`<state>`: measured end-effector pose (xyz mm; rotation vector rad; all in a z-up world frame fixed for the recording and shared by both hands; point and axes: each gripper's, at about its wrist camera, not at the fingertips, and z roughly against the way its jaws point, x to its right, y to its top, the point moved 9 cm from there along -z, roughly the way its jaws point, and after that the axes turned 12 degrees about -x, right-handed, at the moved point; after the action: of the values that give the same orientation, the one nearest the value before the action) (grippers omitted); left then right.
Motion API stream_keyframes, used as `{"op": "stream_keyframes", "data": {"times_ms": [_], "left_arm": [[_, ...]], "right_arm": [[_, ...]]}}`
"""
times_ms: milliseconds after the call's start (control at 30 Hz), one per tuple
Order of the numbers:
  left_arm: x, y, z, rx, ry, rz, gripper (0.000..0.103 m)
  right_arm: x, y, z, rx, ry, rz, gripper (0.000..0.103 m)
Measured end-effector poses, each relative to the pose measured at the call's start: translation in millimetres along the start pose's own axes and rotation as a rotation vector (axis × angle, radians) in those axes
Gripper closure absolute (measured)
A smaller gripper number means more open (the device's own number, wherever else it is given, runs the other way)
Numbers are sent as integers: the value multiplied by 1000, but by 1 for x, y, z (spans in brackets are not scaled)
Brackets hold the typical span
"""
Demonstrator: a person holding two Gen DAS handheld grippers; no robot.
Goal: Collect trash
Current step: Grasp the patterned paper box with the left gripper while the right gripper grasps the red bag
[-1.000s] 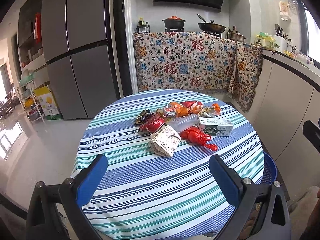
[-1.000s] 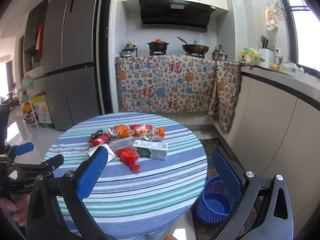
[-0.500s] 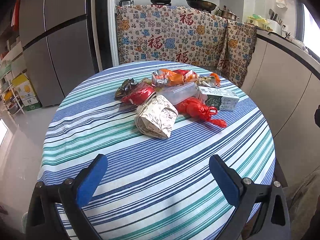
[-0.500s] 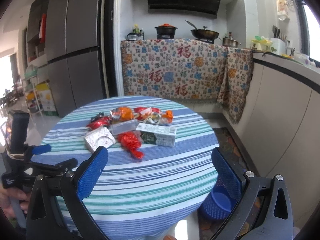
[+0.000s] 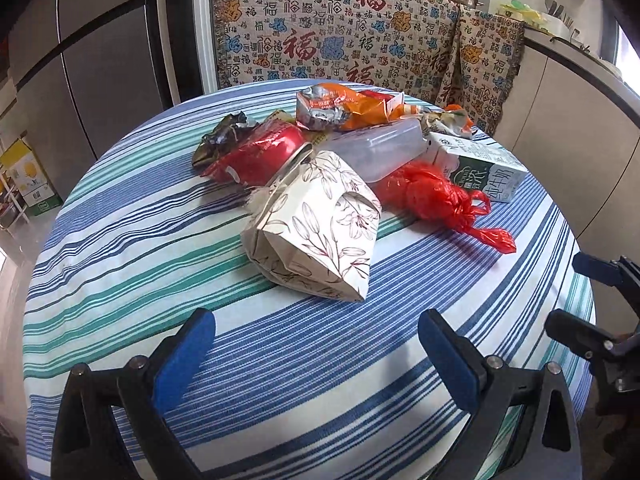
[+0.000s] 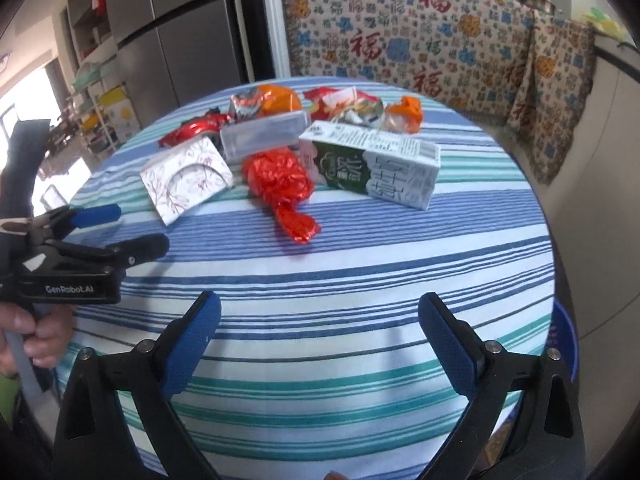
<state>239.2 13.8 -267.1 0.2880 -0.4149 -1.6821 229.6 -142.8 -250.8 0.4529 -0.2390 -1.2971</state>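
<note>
**Closing in on the trash pile**

While both jaws are standing wide apart and empty, the right gripper (image 6: pixel 318 334), its jaws just narrowing slightly, is nearing the milk carton (image 6: pixel 370 168) mid-table (image 6: pixel 360 280); the left gripper (image 5: pixel 316 352) is facing the floral box (image 5: pixel 316 236). Grip each squarely. The left gripper's body is reading "GenRobot.AI"
</note>
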Motion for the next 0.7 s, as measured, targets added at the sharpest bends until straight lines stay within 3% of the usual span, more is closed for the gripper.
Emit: {"op": "stream_keyframes", "data": {"times_ms": [100,200,467,600,667,700], "left_arm": [[-6,5,-12,-17,7,-4,0],[-9,12,-17,-26,-4,-17,0],[-20,37,-25,-19,-9,-63,0],[-23,51,-14,26,-78,-78,0],[-23,55,-12,26,-110,-85,10],[-22,54,-13,13,-126,-89,32]], "right_arm": [[0,2,-22,-51,6,23,17],[2,6,-34,-60,-2,47,18],[4,11,-42,-62,-19,53,6],[6,13,-43,-69,-23,47,3],[6,13,-43,-69,-22,47,2],[6,13,-43,-68,-22,48,2]]}}
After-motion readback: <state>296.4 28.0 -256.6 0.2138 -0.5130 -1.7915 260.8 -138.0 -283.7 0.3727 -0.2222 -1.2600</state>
